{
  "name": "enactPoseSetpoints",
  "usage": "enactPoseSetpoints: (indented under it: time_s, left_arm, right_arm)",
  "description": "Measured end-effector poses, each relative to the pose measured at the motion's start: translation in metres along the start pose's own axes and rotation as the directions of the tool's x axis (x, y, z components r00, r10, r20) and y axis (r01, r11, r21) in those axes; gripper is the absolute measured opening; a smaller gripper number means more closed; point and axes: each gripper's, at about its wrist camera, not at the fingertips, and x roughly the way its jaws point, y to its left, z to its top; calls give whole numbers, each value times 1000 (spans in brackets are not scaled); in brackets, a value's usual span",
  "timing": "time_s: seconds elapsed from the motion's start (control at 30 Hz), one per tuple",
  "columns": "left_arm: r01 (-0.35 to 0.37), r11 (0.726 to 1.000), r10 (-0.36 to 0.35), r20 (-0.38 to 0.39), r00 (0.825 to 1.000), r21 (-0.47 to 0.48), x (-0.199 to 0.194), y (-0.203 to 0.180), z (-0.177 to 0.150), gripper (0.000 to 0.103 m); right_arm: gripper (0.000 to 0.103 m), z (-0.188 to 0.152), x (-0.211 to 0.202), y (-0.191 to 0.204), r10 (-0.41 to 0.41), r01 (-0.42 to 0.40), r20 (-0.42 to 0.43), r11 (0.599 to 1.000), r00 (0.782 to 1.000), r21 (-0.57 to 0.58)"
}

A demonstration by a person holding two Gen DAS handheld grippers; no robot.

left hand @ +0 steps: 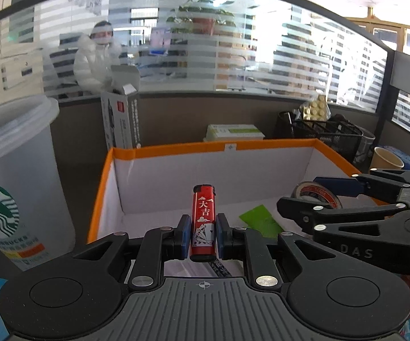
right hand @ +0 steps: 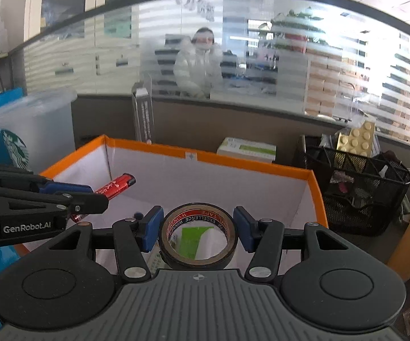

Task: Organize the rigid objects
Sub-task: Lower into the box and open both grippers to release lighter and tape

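Clamped between the left gripper (left hand: 203, 234) fingers, the lighter (left hand: 203, 221) hangs over the orange-rimmed box (left hand: 176, 151) while the right gripper (right hand: 198, 227) pinches the tape roll (right hand: 197, 236) there; both releases remain, with only a green card (left hand: 258, 218) inside.

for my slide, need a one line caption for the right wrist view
Right claw grips a tape roll above the orange-rimmed box; left claw holds a red lighter.

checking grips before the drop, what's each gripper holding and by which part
Left gripper clamps the red lighter across its lower body. Right gripper grips the roll of tape across its outer rim, at opposite sides.
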Motion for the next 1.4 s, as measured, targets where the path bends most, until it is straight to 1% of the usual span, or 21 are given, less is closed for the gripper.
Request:
enactPoseSetpoints:
  time_s: [0.27, 0.37, 0.8, 1.0, 1.07, 1.17, 1.23, 1.3, 1.37, 1.4]
  left_arm:
    - [6, 1000, -6, -54, 999, -4, 15, -4, -10, 16]
    - [3, 1000, -3, -61, 998, -7, 18, -2, -11, 16]
    - [-15, 1000, 16, -60, 998, 18, 20, -4, -13, 17]
    - [-24, 1000, 25, -58, 998, 16, 19, -4, -14, 20]
    - [-16, 1000, 17, -63, 998, 6, 19, -3, -14, 23]
    - [-7, 1000, 7, -67, 998, -4, 17, -2, -14, 34]
    - [-9, 1000, 9, -58, 998, 8, 14, -4, -13, 48]
    - [-10, 1000, 10, -43, 999, 19, 8, -5, -12, 54]
    - [-9, 1000, 10, -24, 1000, 21, 0, -6, -10, 56]
    - [-9, 1000, 9, -14, 1000, 23, -4, -6, -9, 58]
  right_arm:
    - [52, -2, 12, 7, 12, -13, -22, 1000, 1000, -25]
    - [52, -3, 14, 10, 2, -3, -32, 999, 999, -41]
    - [52, -6, 17, 14, -20, 14, -86, 998, 996, -60]
    - [53, -6, 16, 13, -27, 21, -81, 998, 996, -63]
    - [53, -6, 15, 13, -30, 26, -74, 998, 997, -62]
    - [53, -3, 7, 11, -31, 28, -46, 998, 998, -51]
    - [53, 0, -5, 10, -35, 34, -14, 998, 999, -50]
    - [53, 4, -26, 10, -29, 30, 29, 998, 999, -52]
    - [56, 5, -53, 7, 0, 3, 84, 1000, 996, -31]
    - [65, 3, -68, 5, 31, -29, 105, 999, 994, -20]
